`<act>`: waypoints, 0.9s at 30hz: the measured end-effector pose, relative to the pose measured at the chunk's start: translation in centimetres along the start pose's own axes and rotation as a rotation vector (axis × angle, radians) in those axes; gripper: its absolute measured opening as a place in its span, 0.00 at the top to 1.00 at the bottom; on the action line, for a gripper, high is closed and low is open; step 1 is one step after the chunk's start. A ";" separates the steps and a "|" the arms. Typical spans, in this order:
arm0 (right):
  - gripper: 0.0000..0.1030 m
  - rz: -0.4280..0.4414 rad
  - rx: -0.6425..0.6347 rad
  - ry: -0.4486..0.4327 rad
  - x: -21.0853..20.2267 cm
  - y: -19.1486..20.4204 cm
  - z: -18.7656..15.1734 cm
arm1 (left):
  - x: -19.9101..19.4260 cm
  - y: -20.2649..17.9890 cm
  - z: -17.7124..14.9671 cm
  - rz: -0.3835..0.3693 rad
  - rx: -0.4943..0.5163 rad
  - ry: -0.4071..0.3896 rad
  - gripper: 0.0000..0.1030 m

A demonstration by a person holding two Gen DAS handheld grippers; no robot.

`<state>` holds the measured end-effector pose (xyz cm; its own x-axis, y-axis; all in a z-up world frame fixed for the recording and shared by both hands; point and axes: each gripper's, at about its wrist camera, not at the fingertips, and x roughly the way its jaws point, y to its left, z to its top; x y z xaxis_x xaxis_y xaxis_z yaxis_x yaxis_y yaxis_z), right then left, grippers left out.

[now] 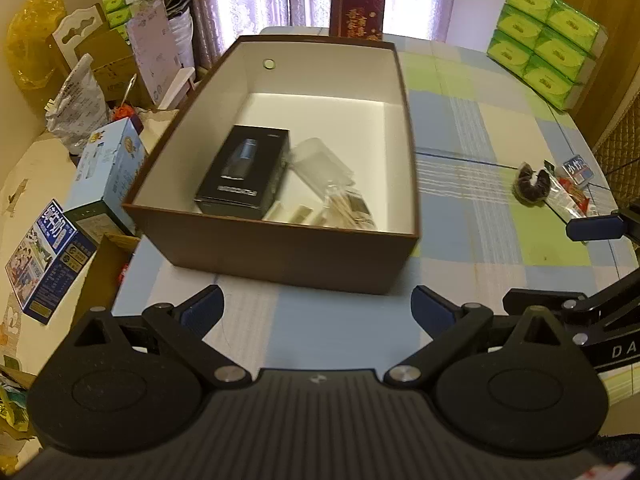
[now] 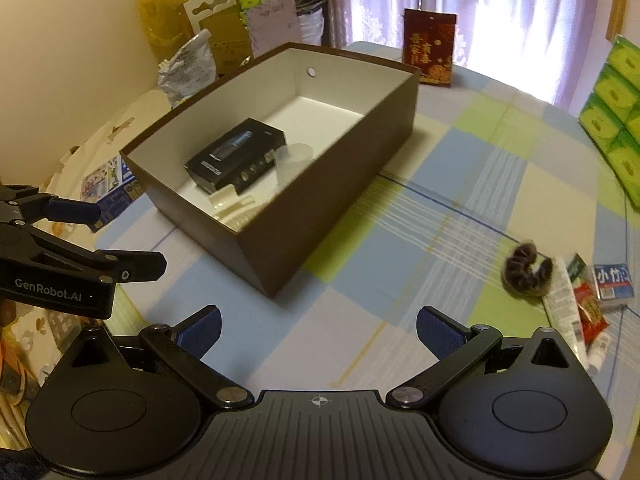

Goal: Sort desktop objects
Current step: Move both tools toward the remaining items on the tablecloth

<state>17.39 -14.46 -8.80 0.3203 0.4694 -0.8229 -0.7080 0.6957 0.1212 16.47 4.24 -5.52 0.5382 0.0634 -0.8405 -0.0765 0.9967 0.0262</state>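
I held both grippers, left [image 1: 316, 306] and right [image 2: 318, 330], wide and empty before the box [image 1: 280, 256]; a scrunchie [image 2: 527, 274] lay right.

Packet [image 1: 244, 172] in box [image 1: 280, 252], scrunchie [image 1: 532, 188] to right

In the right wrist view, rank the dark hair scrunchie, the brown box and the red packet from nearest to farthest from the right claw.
From the right claw, open and empty:
1. Dark hair scrunchie, on the cloth to its right.
2. Brown box, ahead and left; its near corner is about as close, so I won't split these.
3. Red packet, upright at the far edge.
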 end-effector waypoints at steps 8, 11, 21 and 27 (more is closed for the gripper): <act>0.02 -0.047 0.050 0.018 -1.3 -3.6 -1.8 | 0.6 -4.0 -0.2 -0.038 0.022 0.018 0.04; 0.02 -0.069 0.082 0.014 -2.1 -5.4 -2.5 | 1.0 -5.9 -0.1 -0.056 0.041 0.026 0.04; 0.02 -0.157 0.218 -0.008 -4.9 -11.8 -5.3 | 2.8 -12.4 1.0 -0.125 0.126 0.036 0.04; 0.02 -0.200 0.306 -0.016 -5.9 -15.6 -7.2 | 4.2 -15.6 1.6 -0.161 0.170 0.047 0.04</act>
<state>22.00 -31.98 -9.82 0.4450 0.3149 -0.8384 -0.4106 0.9037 0.1215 21.24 -10.95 -8.64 0.4924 -0.0955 -0.8651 0.1521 0.9881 -0.0225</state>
